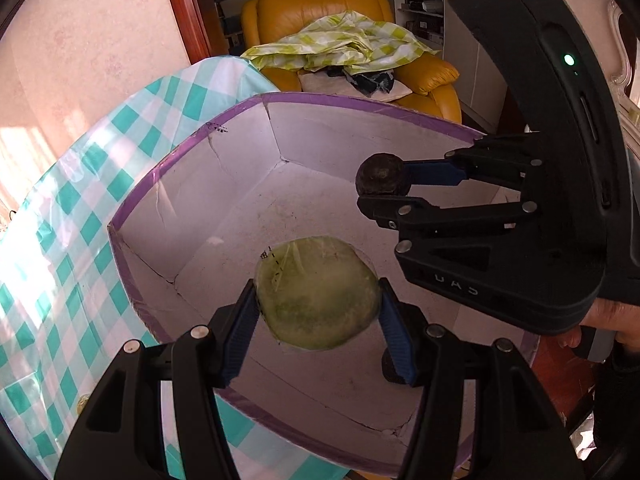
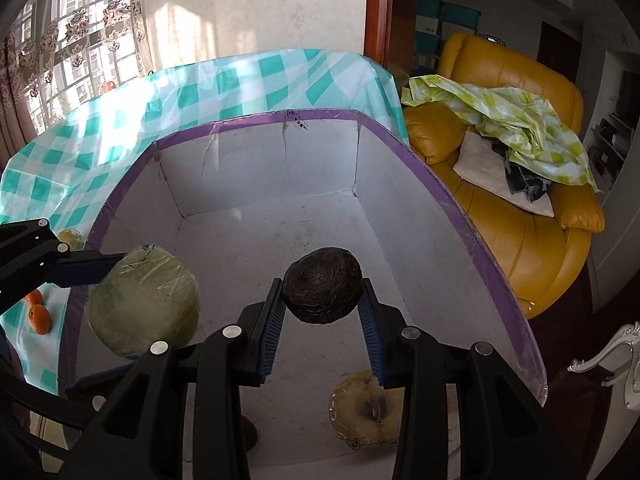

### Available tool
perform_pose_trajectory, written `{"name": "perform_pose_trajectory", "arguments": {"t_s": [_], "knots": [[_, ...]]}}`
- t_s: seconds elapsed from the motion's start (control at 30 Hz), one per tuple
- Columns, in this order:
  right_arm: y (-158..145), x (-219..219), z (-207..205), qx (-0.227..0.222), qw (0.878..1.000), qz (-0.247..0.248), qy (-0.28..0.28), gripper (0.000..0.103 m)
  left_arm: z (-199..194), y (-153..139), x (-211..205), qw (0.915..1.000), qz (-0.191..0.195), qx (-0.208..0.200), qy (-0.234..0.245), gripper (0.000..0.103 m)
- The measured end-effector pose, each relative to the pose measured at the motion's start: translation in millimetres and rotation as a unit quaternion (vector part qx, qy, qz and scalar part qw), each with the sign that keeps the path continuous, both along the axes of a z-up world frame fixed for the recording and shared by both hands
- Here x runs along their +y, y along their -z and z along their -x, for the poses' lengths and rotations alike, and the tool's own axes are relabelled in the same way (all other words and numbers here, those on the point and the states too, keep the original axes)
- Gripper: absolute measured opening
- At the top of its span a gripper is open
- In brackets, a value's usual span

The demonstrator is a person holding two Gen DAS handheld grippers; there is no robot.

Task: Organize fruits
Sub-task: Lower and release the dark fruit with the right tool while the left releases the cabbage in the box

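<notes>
Orange fruits: two; box: one

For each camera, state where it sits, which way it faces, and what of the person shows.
Left wrist: on the left gripper, facing down into the white box; a hand shows.
Right wrist: on the right gripper, facing down into that box; no body shows.
Shared: box, green wrapped fruit, dark round fruit, yellow armchair.

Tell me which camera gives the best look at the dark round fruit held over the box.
The right wrist view. There the dark fruit sits centered and close in the right claw, showing its ringed top. The left wrist view shows it smaller and from the side, pinched in that claw above the white box.
</notes>
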State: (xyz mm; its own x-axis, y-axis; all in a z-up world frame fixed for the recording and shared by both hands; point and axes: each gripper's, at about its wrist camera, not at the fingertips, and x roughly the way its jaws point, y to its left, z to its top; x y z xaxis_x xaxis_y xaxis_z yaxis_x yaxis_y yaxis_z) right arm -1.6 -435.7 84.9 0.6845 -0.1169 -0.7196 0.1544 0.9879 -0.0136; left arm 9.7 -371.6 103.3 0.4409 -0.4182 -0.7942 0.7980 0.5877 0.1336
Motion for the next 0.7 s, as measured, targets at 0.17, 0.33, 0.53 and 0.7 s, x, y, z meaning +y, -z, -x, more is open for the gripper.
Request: {"name": "perform_pose_trajectory", "arguments": {"t_s": [0.17, 0.33, 0.53, 0.7], "knots": [[7.5, 4.8, -8.8, 0.033, 0.999, 0.023, -0.017, 0.037, -4.3, 15.9, -13.4, 0.9989, -0.024, 0.035, 0.019, 0.058], [12.8, 4.0, -15.6, 0.06, 0.997, 0.024, -0.03, 0.037, -9.7, 25.5, -16.9, 0.9969, -0.027, 0.069, 0.026, 0.058], [12.5, 2.7, -18.1, 0.071, 0.997, 0.013, -0.029, 0.038, -16.2, 40.4, -21.8, 0.9951, -0.045, 0.085, 0.022, 0.058], [14.7, 0.3, -19.9, 0.081, 0.996, 0.007, -0.025, 0.039, -19.2, 44.5, -23.9, 0.9947, -0.057, 0.081, 0.025, 0.058]]}}
